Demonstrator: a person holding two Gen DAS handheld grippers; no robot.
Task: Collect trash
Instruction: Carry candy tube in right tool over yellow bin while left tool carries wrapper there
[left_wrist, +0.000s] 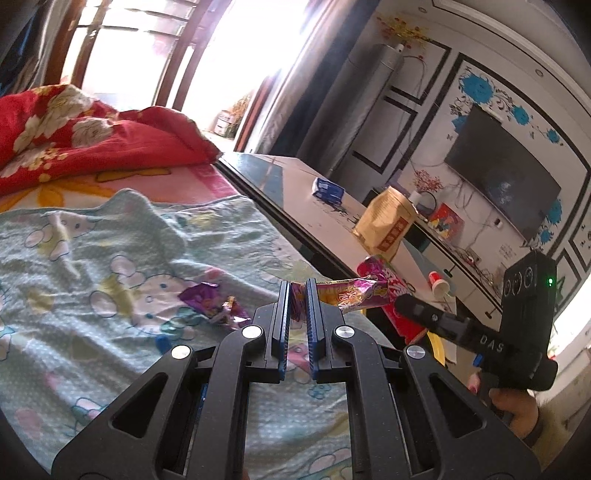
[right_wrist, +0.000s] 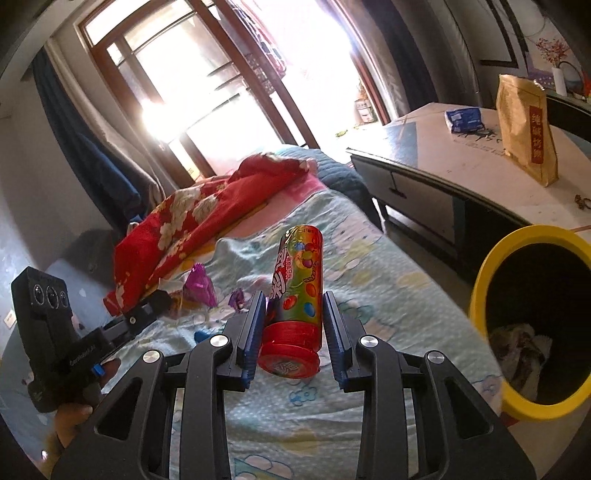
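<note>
Left hand-held gripper: jaws nearly closed, pinching one end of a crinkled foil snack wrapper, pink-and-yellow print. The wrapper sticks out sideways to the right from the fingertips, held clear above the bed near its edge. Thin film, next to no weight, limp and slick; a pinch on a flat end is enough, but it could slide out if the jaws ease.

Right hand-held gripper: jaws apart, standing either side of a candy tube with a red cap. Right pad shows a clear gap; on the left, contact cannot be told. Whether the tube rests on the bedspread or is held cannot be told either. The tube lies lengthwise between the fingers, cap end toward the camera. It looks like a stiff cylinder with a glossy printed sleeve, probably light if empty. A round, smooth body will likely roll or squirt out of flat pads; best hold is across the mid-body, pads square to the sides, not on the flared cap.

Purple foil wrappers lie crumpled on the bedspread beyond the tube, toward the red quilt. Light, springy, small; take by a raised crease.

Yellow-rimmed bin stands off the bed's right edge, mouth open, some scraps already inside. A gold paper bag and a blue packet sit on the surface beyond.
</note>
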